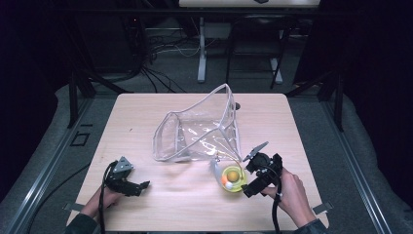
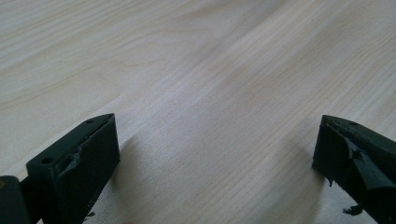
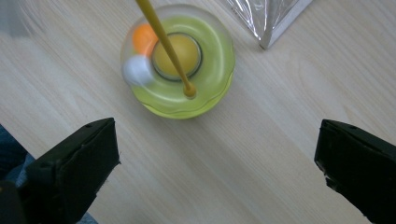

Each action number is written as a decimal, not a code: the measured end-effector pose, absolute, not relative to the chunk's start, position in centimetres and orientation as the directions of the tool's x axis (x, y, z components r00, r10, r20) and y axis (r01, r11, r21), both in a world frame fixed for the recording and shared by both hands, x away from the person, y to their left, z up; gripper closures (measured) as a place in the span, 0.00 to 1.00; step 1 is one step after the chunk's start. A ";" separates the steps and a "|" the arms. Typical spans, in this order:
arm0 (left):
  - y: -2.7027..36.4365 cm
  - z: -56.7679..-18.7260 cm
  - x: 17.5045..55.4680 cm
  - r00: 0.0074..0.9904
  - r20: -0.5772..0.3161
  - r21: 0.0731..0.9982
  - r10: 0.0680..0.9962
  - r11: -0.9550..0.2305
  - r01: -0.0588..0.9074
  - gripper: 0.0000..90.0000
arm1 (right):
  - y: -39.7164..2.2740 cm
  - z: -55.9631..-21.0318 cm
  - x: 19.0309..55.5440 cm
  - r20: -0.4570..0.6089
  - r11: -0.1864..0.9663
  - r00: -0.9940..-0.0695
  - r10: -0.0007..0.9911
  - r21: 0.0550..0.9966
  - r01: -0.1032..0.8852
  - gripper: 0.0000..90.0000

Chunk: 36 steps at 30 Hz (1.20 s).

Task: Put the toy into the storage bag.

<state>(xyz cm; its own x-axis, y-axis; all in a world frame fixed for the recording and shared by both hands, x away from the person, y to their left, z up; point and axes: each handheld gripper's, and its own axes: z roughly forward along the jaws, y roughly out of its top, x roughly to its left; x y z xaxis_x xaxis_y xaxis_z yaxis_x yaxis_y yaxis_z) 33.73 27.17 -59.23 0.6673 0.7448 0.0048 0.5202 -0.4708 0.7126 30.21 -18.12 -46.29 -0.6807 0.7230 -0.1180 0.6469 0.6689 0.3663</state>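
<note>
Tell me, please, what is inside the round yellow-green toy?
Inside the yellow-green toy lie an orange ball and a white ball. A yellow stick crosses it, partly covering the yellow centre.

Left gripper [image 1: 144, 185] low, jaws wide apart; right gripper [image 1: 247, 181] tilted down, jaws spread.

Black two-jaw grippers [image 1: 251, 178] — trailing cables, grey triangular plates.
</note>
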 end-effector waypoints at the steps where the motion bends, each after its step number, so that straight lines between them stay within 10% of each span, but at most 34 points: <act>1: 27.2 -59.2 33.7 0.667 0.005 0.713 0.745 -0.471 0.520 0.00 | -18.1 -46.3 30.2 -0.118 0.669 -0.681 0.723 0.366 0.647 0.00; 16: 27.2 -59.2 33.7 0.667 0.005 0.713 0.745 -0.471 0.520 0.00 | -16.8 -44.4 30.9 -0.163 0.703 -0.700 0.695 0.362 0.613 0.04; 36: 27.2 -59.2 33.7 0.667 0.005 0.713 0.745 -0.471 0.520 0.00 | -14.0 -41.7 30.4 -0.227 0.799 -0.781 0.582 0.337 0.498 0.63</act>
